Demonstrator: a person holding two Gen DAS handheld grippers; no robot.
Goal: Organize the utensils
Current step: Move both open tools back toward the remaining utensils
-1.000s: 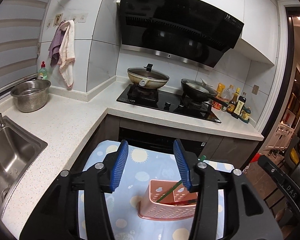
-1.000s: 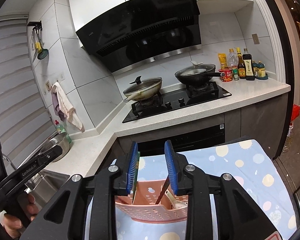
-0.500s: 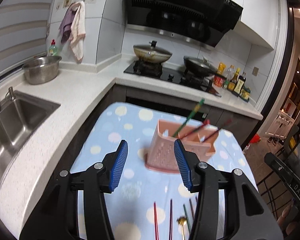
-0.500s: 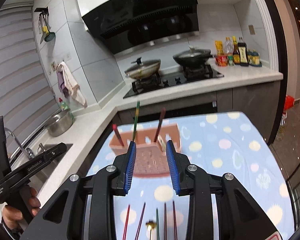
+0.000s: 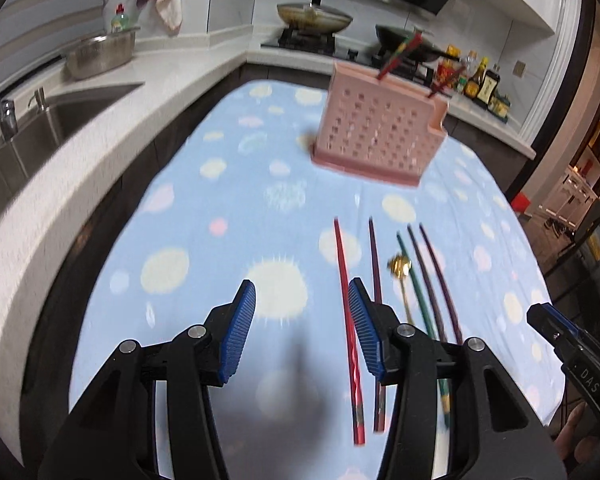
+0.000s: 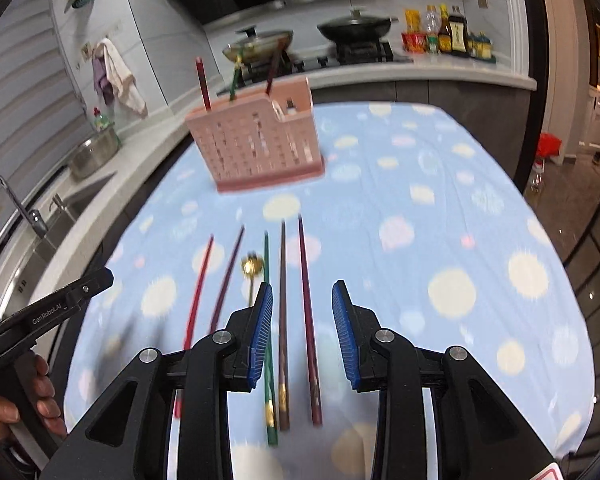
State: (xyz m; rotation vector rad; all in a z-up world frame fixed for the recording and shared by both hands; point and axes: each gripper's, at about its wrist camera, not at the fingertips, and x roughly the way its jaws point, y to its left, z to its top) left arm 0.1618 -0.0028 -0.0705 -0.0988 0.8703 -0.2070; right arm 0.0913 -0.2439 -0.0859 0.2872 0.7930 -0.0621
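Both grippers, left (image 5: 302, 308) and right (image 6: 302, 304), hover with fingers spread, empty, above chopsticks (image 6: 283, 320) and a blurred gold spoon (image 6: 253, 266) lying on the cloth (image 6: 440, 208); their near ends are hidden. The rack (image 6: 260, 142) stands beyond, blurred.

A pink perforated utensil holder (image 6: 260, 140) stands upright on the far part of the dotted blue cloth, three chopsticks leaning out of it; nearer lie five loose chopsticks (image 6: 283, 320) roughly parallel, a small gold spoon (image 6: 253, 268) among them.

Both hand-held grippers (image 5: 302, 308) (image 6: 302, 304) lowered toward chopsticks (image 6: 283, 320) (views blurred).
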